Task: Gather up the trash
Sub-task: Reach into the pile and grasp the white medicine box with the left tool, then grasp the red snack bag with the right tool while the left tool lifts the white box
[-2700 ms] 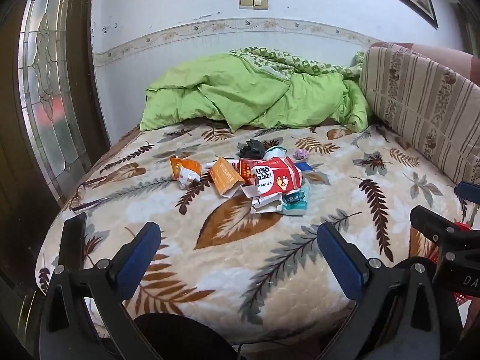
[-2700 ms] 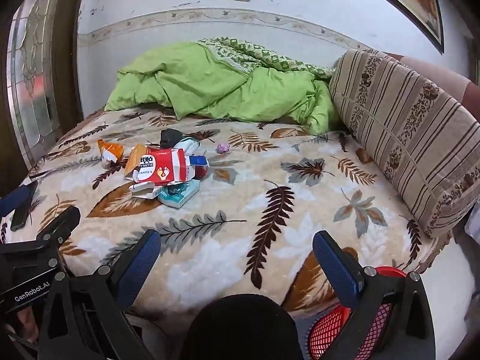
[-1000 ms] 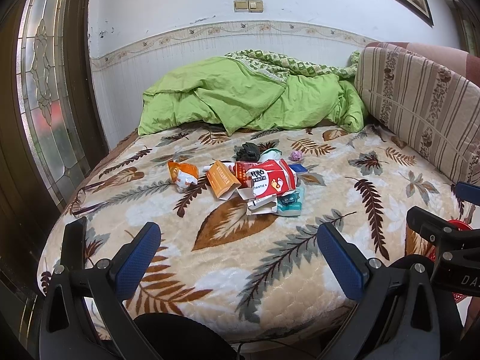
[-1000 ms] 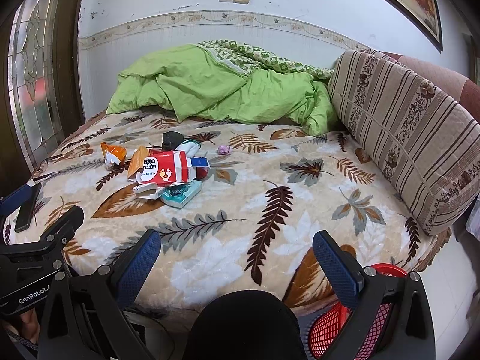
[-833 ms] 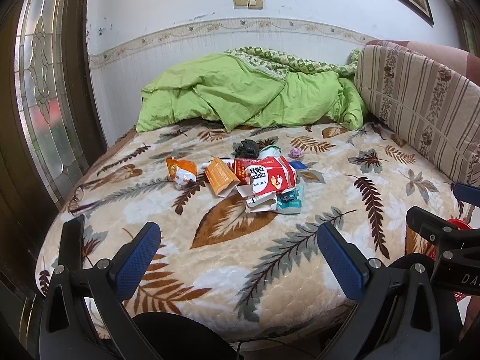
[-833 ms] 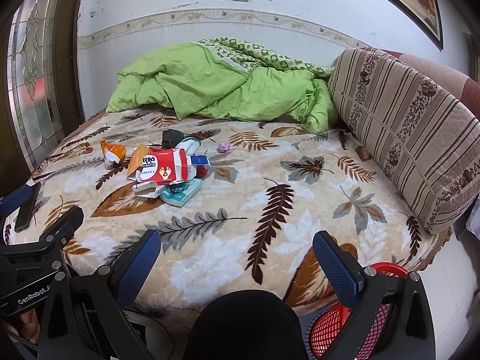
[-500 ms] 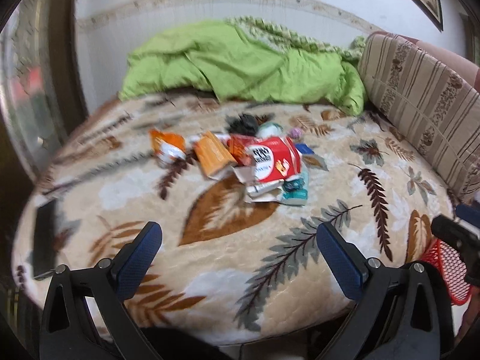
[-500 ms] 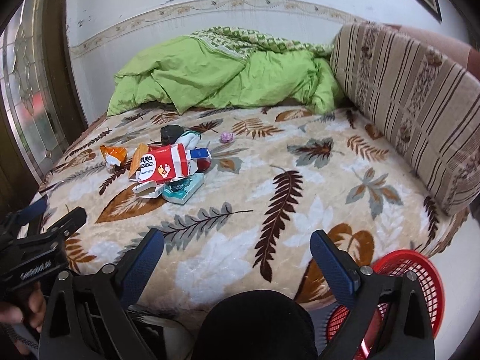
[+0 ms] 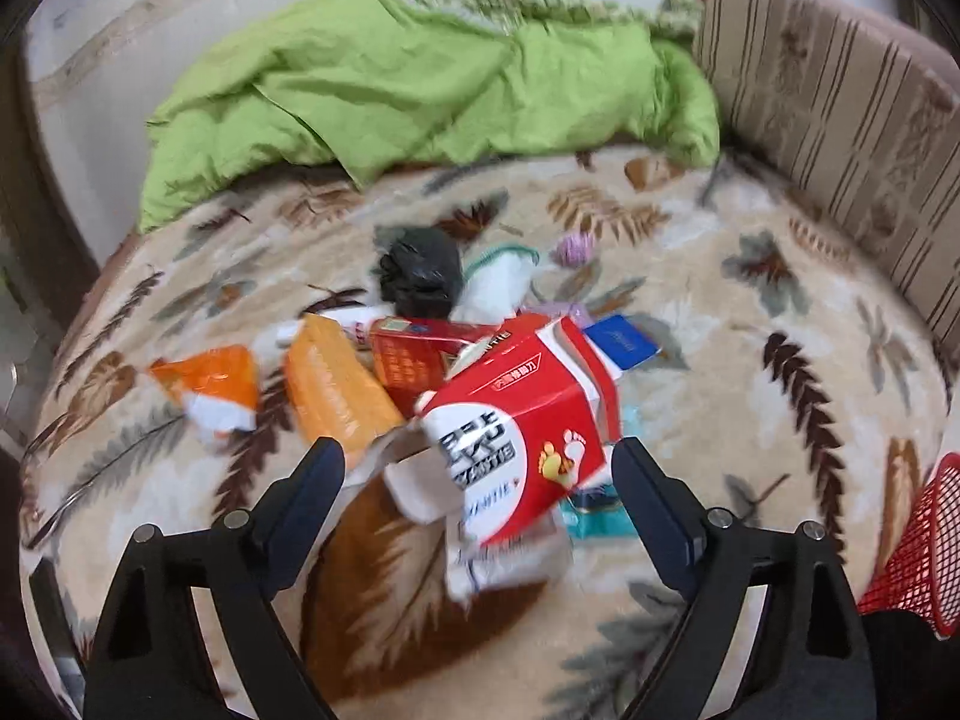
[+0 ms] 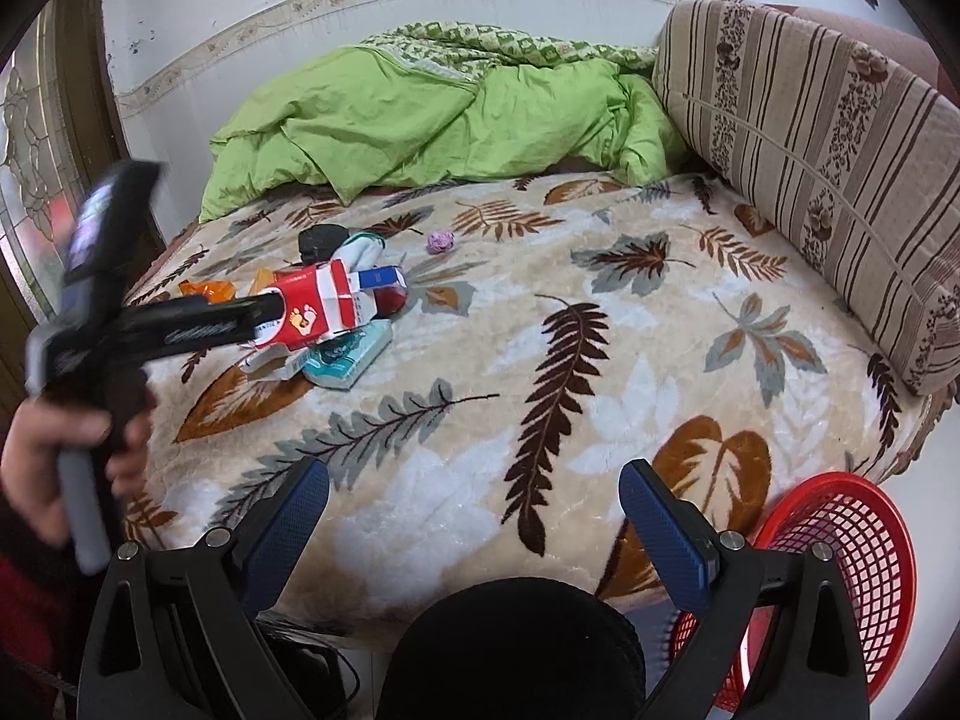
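A pile of trash lies on the leaf-patterned bed: a red and white carton [image 9: 516,426] on top, an orange packet [image 9: 336,390], an orange wrapper [image 9: 210,384], a black bag [image 9: 420,270], a teal pack [image 9: 594,516] and a purple ball [image 9: 573,249]. My left gripper [image 9: 474,474] is open with its fingers on either side of the carton's near end; it also shows in the right wrist view [image 10: 264,312], reaching the carton [image 10: 318,306]. My right gripper [image 10: 474,510] is open and empty over the bed's near edge. A red mesh basket [image 10: 840,564] stands on the floor at the right.
A crumpled green quilt [image 10: 444,114] lies at the head of the bed. A striped cushion [image 10: 822,138] runs along the right side. A glass door [image 10: 30,138] is at the left. The bed [image 10: 600,360] is bare in its middle and right.
My left gripper has moved forward over the bed and now straddles the red carton. My right gripper has tilted down slightly, so the red basket shows more.
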